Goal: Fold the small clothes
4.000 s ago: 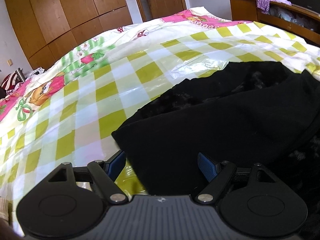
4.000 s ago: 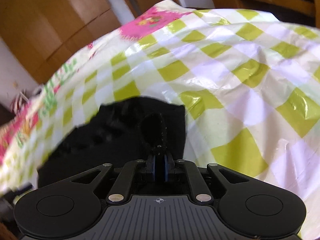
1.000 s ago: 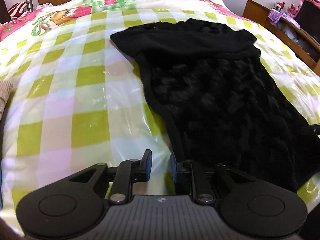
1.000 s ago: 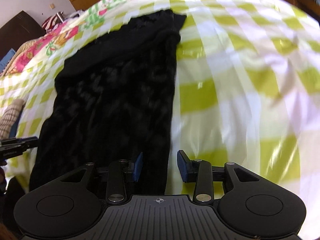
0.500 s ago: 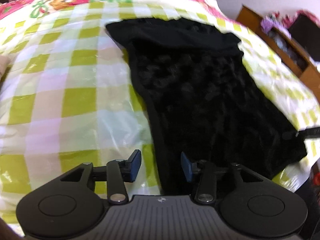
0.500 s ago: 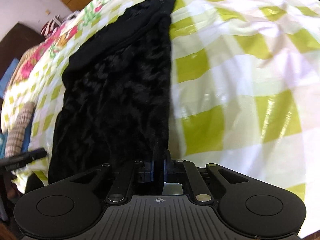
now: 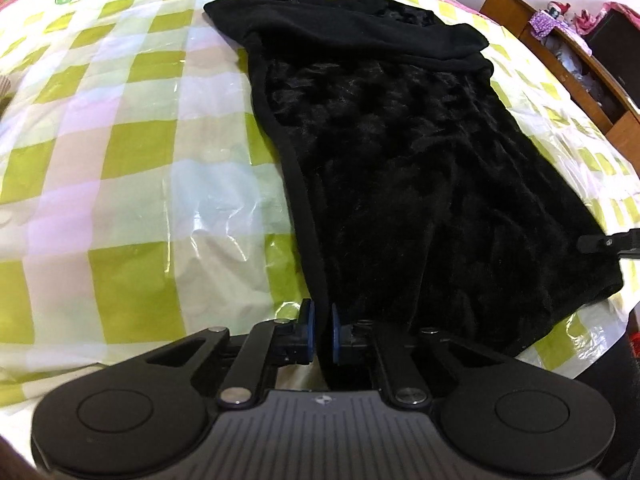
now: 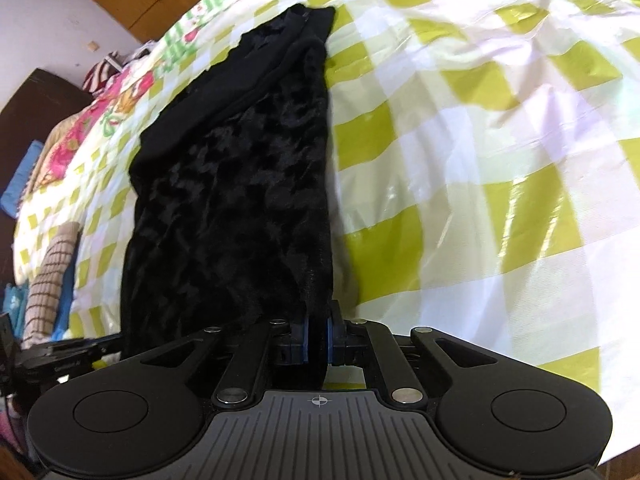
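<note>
Well, the black garment lies flat on the checked bed cover; left gripper and right gripper each pinch a near corner (soft, floppy, plush stuff, best gripped by its hems).

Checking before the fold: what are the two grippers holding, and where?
Both hold the fuzzy black garment: left gripper and right gripper each pinch a near-edge corner.
</note>
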A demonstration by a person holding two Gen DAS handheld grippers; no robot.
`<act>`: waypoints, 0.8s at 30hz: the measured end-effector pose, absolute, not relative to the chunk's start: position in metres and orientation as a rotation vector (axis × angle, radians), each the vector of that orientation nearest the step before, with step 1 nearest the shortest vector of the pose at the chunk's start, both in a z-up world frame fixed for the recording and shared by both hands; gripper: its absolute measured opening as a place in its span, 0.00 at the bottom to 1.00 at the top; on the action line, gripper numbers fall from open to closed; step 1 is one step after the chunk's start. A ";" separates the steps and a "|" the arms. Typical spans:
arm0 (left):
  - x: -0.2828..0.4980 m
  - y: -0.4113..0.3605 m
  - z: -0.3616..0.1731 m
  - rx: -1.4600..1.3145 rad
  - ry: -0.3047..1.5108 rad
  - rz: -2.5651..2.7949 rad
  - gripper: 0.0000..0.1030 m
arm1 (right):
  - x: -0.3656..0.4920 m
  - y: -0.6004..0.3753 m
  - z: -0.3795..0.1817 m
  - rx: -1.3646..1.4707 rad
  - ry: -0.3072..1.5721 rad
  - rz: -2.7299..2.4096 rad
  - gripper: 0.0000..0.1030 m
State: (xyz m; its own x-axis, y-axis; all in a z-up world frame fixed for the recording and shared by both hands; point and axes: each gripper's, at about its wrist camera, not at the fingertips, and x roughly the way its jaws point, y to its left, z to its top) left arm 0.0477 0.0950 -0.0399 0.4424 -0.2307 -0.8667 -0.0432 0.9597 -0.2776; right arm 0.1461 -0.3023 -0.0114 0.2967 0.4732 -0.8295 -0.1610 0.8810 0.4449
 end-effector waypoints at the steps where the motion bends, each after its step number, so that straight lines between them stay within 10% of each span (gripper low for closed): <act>1: 0.047 0.094 -0.040 -0.280 1.110 -0.119 0.22 | 0.147 -0.303 -0.015 0.321 1.209 0.426 0.12; 15: 0.051 0.099 -0.036 -0.396 1.119 -0.183 0.19 | 0.152 -0.307 -0.007 0.502 1.202 0.504 0.09; 24: 0.130 0.173 0.017 -0.683 0.765 -0.237 0.14 | 0.239 -0.273 0.048 0.774 0.956 0.647 0.09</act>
State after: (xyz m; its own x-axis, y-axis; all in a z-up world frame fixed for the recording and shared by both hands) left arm 0.1298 0.1729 0.0173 0.7075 -0.4339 -0.5579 -0.0420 0.7621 -0.6461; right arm 0.2386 -0.2732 0.0482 0.4344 0.7723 -0.4636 -0.1439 0.5675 0.8107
